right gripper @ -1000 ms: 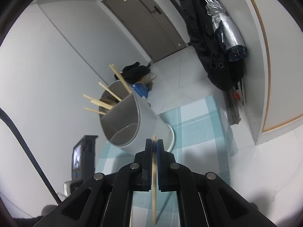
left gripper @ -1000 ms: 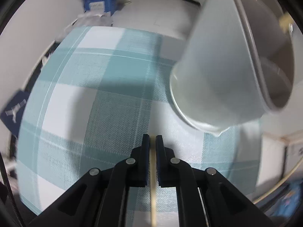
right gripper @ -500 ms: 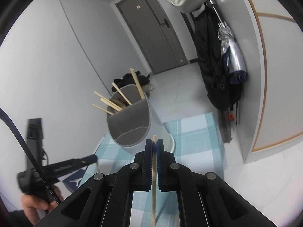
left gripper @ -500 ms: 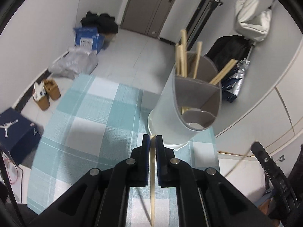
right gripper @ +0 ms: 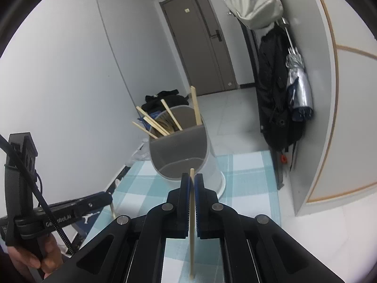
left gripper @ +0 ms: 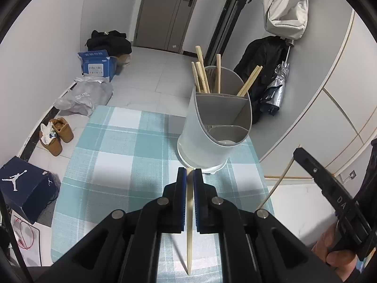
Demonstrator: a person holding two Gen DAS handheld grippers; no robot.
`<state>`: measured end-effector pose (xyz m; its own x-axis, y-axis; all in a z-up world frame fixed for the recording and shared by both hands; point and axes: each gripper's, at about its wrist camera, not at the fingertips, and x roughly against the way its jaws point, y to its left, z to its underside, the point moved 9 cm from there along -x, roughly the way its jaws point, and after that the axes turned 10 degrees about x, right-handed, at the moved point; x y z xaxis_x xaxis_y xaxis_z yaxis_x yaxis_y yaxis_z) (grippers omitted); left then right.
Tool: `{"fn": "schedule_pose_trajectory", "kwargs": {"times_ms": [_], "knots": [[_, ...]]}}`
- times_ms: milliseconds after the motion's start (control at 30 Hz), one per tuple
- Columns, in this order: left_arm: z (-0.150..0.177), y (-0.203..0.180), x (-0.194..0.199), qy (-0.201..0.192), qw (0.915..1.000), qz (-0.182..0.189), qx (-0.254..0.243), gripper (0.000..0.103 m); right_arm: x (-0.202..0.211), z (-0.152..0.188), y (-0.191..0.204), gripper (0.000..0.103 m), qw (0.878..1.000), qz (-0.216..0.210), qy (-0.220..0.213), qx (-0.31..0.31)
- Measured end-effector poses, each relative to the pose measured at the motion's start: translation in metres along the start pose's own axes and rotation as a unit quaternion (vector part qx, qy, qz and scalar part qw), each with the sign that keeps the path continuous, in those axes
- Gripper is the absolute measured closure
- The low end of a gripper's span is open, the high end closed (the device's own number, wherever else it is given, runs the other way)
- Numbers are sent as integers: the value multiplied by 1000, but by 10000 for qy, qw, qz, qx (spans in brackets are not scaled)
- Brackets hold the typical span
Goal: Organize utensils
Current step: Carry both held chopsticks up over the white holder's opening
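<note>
Each tool, left tool point(left gripper: 189, 173) and right tool point(right gripper: 192, 178), pinches one chopstick point(left gripper: 189, 214) point(right gripper: 192, 212); the holder point(left gripper: 218, 127) stands just ahead (divided inside). A tilted entry could clip the rim and tip it.

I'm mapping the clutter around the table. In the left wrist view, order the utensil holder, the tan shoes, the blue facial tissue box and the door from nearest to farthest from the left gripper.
1. Utensil holder: on the table, just ahead and right of the left gripper.
2. Tan shoes: floor, left.
3. Blue facial tissue box: floor, farther back left.
4. Door: far end.
</note>
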<state>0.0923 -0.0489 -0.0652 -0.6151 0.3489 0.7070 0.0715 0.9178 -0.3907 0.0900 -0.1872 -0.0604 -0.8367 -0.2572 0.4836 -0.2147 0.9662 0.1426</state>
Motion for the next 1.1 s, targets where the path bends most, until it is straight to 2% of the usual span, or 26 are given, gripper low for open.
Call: {"fn": "schedule_pose_trajectory", "kwargs": {"times_ms": [100, 333, 633, 867, 1100], "knots": [[-4, 0, 6, -39, 10000, 39, -35, 101, 3, -7, 5, 100, 9999, 16, -54, 111], [-11, -9, 13, -186, 9984, 115, -513, 101, 4, -10, 11, 100, 9999, -12, -20, 117], [-28, -16, 20, -265, 9975, 260, -604, 101, 5, -20, 12, 100, 9999, -141, -20, -18], [-53, -28, 33, -437, 9965, 372, -612, 101, 18, -56, 10, 100, 9993, -206, -306, -51], [-93, -48, 56, -906, 9923, 598, -590, 101, 25, -101, 8, 100, 9974, -442, -534, -195]]}}
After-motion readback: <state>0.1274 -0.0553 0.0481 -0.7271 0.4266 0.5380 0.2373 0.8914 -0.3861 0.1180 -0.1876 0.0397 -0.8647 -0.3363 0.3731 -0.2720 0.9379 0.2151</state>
